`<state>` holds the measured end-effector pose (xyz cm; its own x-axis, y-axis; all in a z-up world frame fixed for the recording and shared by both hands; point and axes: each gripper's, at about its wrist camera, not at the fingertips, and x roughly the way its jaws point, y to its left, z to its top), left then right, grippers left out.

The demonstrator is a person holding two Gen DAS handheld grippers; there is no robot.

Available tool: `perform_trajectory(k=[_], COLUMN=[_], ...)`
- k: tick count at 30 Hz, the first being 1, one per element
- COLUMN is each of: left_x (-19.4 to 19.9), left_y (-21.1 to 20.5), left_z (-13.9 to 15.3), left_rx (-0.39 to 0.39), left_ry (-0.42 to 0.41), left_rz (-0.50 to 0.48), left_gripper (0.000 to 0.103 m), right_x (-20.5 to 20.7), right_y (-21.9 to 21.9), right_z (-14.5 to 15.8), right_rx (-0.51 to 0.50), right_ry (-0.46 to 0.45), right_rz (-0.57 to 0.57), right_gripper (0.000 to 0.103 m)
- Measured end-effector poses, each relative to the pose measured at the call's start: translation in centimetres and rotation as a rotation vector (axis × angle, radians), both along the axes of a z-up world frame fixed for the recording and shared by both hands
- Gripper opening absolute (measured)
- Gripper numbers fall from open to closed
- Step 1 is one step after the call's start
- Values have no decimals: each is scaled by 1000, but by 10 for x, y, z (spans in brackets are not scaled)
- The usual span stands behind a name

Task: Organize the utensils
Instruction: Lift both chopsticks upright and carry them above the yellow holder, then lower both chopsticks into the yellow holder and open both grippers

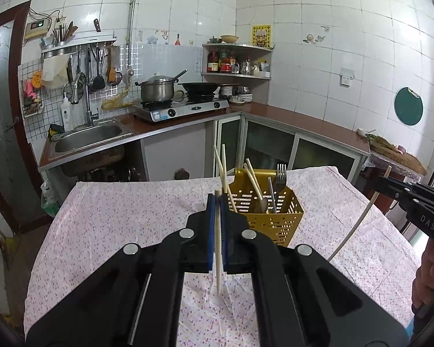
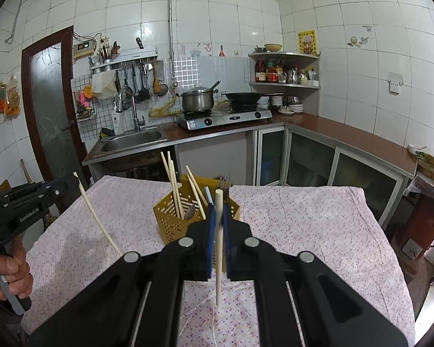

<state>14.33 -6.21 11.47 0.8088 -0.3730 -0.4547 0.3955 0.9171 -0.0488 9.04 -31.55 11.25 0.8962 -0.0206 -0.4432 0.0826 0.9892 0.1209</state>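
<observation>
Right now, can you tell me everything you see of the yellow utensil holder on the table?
The utensil holder is a mustard-yellow basket, plastic by its look, with angled walls pierced by rows of slots and a taller back panel. It stands upright on the flowered tablecloth, near the table's far edge. Inside lean several pale chopsticks, a metal fork with tines up, and what looks like a spoon. Neither gripper touches it.

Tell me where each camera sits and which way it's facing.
Left wrist: on the left gripper, shut on a chopstick, facing the caddy and stove; right gripper at its right edge.
Right wrist: on the right gripper, shut on another chopstick; left gripper and hand at left.
Shared: caddy, table, kitchen.
</observation>
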Motion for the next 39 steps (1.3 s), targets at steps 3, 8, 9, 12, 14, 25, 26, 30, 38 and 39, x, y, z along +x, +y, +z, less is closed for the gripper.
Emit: perform_trajectory(k=[3, 8, 9, 12, 14, 25, 26, 30, 38, 39], left_x=[0, 1, 1, 1, 2, 5, 6, 13, 26, 29], left_y=[-1, -1, -1, -2, -3, -17, -19, -24, -39, -41], left_z=[5, 18, 22, 30, 36, 77, 80, 94, 107, 107], left_rx=[2, -8, -11, -11, -11, -22, -23, -47, -52, -51], left_ry=[-14, -32, -36, -54, -62, -143, -149, -161, -186, -186], left_rz=[-5, -16, -20, -23, -28, -53, -56, -65, -77, -78], left_gripper=[2, 2, 2, 2, 2, 2, 2, 2, 2, 2], right_x=[0, 0, -1, 0, 0, 10, 12, 18, 31, 34], right_y=[1, 2, 2, 3, 5, 9, 9, 7, 0, -2], right_z=[6, 17, 19, 26, 31, 68, 70, 76, 84, 85], right_rx=[-6, -18, -20, -31, -40, -75, -75, -74, -69, -67], right_ry=[-11, -29, -33, -43, -51, -121, -124, -138, -155, -154], right_rz=[2, 7, 8, 11, 12, 19, 19, 21, 21, 21], right_gripper=[6, 6, 6, 6, 6, 6, 6, 6, 6, 6])
